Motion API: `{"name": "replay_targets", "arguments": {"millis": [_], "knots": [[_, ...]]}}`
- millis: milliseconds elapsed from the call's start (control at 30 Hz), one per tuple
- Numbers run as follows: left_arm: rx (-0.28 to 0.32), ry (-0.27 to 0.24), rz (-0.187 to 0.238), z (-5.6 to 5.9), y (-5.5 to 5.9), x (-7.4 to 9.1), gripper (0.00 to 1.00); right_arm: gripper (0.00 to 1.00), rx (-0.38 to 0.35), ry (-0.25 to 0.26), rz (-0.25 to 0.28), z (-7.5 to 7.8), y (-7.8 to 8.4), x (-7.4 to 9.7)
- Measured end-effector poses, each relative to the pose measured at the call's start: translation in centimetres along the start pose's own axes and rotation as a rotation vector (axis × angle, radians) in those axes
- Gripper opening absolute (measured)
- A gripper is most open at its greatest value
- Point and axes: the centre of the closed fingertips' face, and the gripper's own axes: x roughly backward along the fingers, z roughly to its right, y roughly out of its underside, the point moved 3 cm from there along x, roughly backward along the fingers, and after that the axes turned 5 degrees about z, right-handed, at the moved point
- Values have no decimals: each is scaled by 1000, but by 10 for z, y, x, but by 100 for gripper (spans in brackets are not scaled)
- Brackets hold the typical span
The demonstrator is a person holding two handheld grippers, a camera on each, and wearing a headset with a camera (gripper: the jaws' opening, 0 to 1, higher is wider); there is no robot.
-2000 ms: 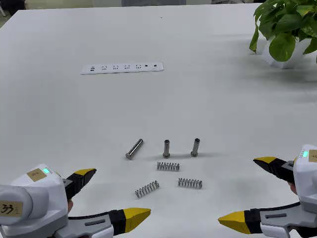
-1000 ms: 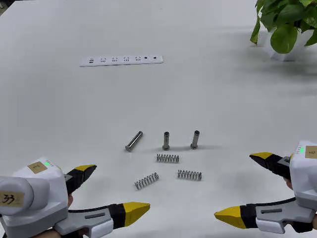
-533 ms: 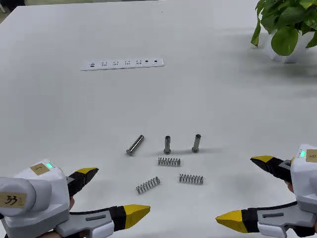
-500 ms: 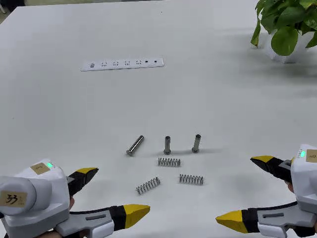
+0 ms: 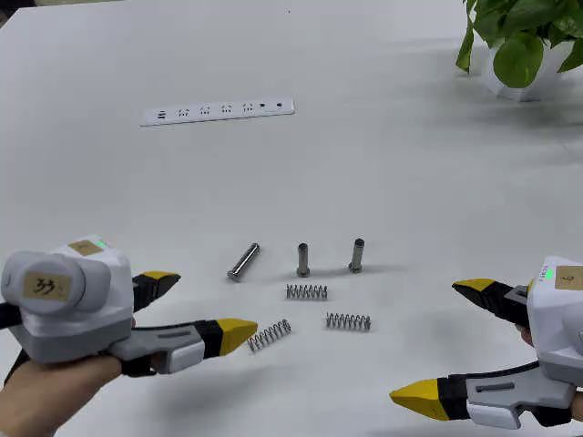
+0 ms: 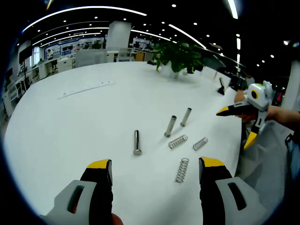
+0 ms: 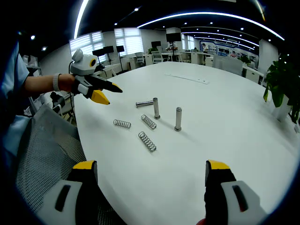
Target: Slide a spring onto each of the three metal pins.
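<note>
Three springs (image 5: 307, 291) lie loose on the table (image 5: 383, 164) just near of the metal pins (image 5: 302, 259), two upright, the leftmost flat, while left gripper (image 5: 208, 303) and right gripper (image 5: 433, 341) flank them, jaws spread and empty, likely poised to take one part each

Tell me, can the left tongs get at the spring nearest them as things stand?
Probably yes. The left tongs stand open, and the nearest spring lies flat on the table just ahead of their tips, with nothing between.
</note>
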Motion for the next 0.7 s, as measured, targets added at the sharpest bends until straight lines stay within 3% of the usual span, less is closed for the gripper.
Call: {"name": "replay_targets", "arguments": {"millis": [167,300,500,633,700], "knots": [[-14,0,-25,-9,-8,-13,69,96,-5,5,2,0,2,3],[-60,11,-84,-13,-10,-22,64,96,-1,12,3,1,3,5],[-88,25,-140,-24,-17,-36,56,94,8,34,29,3,0,7],[-71,46,-165,-25,-19,-45,52,93,10,42,46,5,-5,7],[-64,44,-181,-32,-18,-52,50,93,16,43,49,6,-8,6]]}}
